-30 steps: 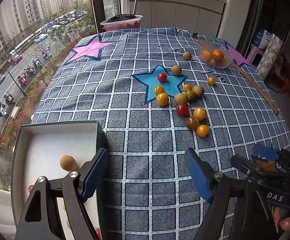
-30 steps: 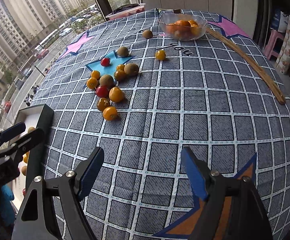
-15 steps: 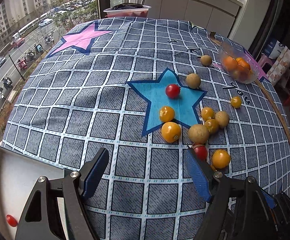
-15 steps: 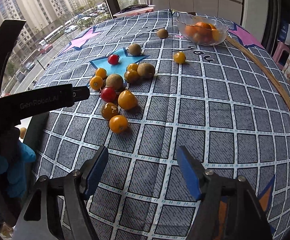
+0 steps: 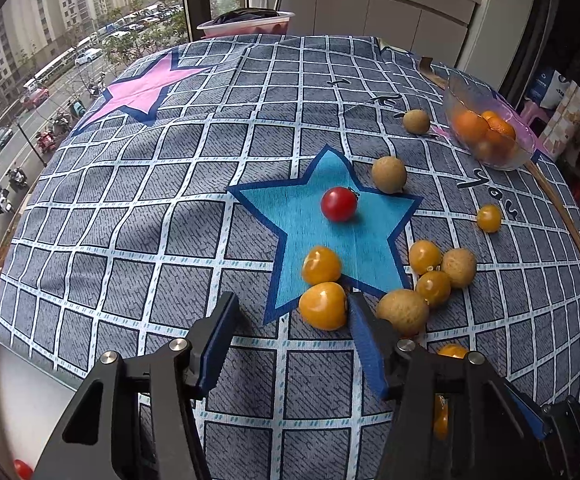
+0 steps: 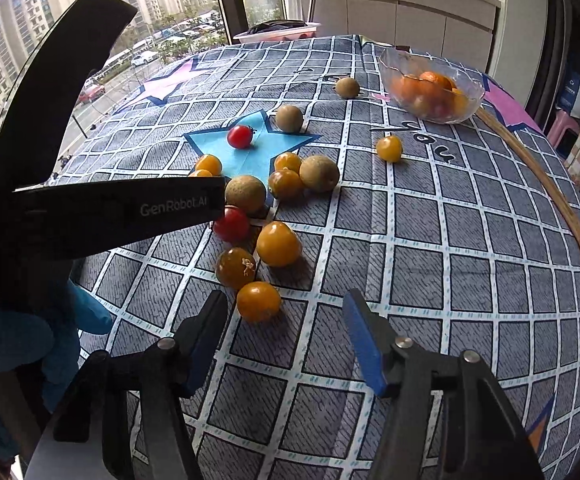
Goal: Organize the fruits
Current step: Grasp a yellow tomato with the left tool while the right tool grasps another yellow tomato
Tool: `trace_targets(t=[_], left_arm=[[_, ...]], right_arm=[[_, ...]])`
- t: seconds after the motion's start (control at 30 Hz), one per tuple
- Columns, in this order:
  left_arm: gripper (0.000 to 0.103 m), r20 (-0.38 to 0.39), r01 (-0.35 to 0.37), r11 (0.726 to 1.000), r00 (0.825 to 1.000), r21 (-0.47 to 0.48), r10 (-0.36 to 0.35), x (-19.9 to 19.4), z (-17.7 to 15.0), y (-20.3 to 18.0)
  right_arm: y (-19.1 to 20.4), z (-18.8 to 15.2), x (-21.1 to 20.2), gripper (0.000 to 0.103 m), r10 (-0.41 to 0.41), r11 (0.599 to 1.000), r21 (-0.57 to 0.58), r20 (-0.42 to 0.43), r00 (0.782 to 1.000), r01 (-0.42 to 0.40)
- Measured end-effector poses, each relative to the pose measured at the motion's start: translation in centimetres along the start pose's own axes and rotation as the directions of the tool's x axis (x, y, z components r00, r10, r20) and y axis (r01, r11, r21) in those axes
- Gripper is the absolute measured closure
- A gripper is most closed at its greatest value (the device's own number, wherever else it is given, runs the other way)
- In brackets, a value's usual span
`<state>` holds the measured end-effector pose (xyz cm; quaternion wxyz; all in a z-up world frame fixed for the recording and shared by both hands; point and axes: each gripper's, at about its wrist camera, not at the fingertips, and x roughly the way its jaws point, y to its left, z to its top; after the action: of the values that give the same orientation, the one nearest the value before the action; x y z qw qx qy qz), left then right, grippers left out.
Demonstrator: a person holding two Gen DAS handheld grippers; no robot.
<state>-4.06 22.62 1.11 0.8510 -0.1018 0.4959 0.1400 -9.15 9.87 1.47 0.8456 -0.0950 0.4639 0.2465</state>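
Glossy round tomatoes (image 5: 323,305) and matte fruits dot checkered cloth (image 5: 138,184).

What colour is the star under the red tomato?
Light blue star with a dark blue border, clearest in the left wrist view.

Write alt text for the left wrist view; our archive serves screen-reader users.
The left gripper, jaws open and just narrowed, hovers over a checked tablecloth, its right finger beside a yellow tomato. Beyond lie more yellow tomatoes, brown fruits, a red tomato on a blue star, and a glass bowl of oranges.
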Motion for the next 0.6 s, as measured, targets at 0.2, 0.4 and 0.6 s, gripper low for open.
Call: trace_targets(t=[0.2,0.4,0.6], left_arm=[[0.078,0.019,0.013,1.000,1.000,0.029,-0.013,-0.2,-0.2,-0.1],[0.078,0.016,0.049,0.998,0.999,0.032,-0.049,-1.8,-2.1,0.4],[0.078,0.027,0.095,0.995,0.995,0.037,-0.096,-4.9,-5.0,1.0]], right_arm=[[-0.1,0.1,-0.1,0.079,0.050,0.999,0.009,-0.007,0.999,-0.050],[-1.2,-1.3,-1.1,0.079,0.121,0.991,0.066,-0.014,0.993,-0.120],[-1.9,-3.1,-2.8,0.079,0.159,0.983,0.100,-0.014,0.987,-0.157]])
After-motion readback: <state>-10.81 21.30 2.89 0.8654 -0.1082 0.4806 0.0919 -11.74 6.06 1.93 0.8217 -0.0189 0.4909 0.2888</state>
